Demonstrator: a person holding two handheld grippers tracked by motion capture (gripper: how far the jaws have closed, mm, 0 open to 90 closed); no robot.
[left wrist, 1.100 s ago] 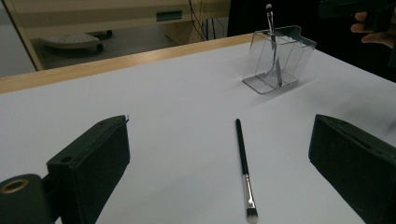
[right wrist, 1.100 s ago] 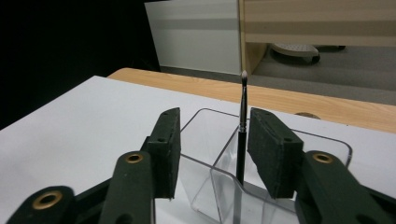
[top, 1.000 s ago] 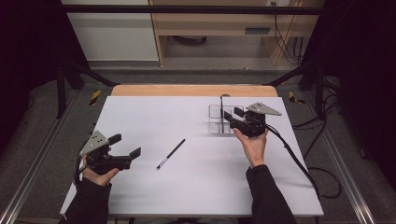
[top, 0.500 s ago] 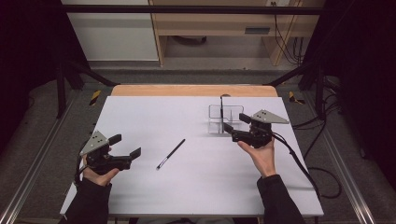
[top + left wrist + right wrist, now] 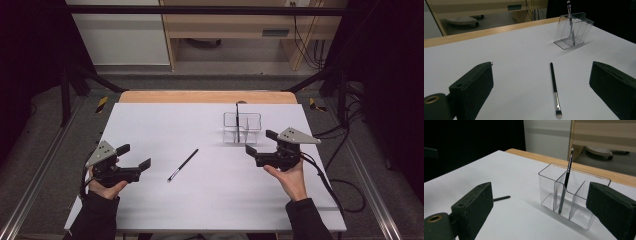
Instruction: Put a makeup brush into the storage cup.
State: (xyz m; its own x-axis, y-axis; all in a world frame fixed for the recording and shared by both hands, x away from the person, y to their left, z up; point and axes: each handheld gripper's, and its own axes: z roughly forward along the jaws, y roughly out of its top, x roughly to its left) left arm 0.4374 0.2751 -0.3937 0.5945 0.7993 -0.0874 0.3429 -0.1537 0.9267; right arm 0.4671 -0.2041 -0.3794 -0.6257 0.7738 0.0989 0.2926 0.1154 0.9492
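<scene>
Bright even light, soft shadows, dark surroundings, sharp focus

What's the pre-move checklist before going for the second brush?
1. Right gripper empty, jaws just opened, nothing between them: ok.
2. First brush stands in the organizer, leaning on a divider: ok.
3. Organizer upright on the table: ok.
4. Second brush lies flat on the table, apart from everything: ok.
5. Left gripper open, jaws straddling the brush in its own view: ok.
6. Free compartment for the second brush: ok, the others look empty.
</scene>
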